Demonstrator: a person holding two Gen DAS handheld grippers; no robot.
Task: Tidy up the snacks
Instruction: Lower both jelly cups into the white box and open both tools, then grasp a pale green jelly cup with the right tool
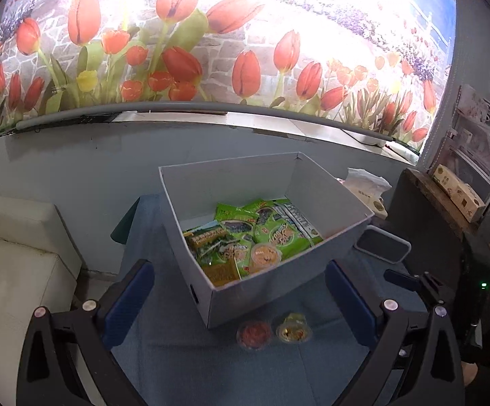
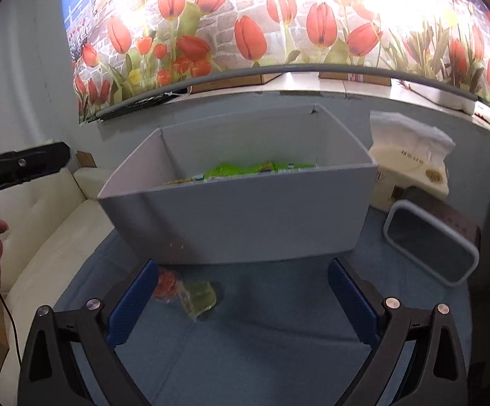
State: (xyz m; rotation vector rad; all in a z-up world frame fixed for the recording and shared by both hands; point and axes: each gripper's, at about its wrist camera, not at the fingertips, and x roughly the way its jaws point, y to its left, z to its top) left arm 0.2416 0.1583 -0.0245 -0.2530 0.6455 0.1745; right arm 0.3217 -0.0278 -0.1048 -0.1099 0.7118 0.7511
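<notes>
Both grippers — left gripper (image 1: 239, 291), right gripper (image 2: 243, 294) — fingers wide apart, holding nothing. Two jelly cups (image 1: 273, 333) sat lower centre on blue tabletop (image 1: 177, 355), just before grey box (image 1: 261, 291) of snack packs (image 1: 245, 237).

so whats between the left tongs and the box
Two jelly cups, a red one and a yellow one, on the blue cloth just in front of the box. The left wrist view shows it; the open left tongs hold nothing.
</notes>
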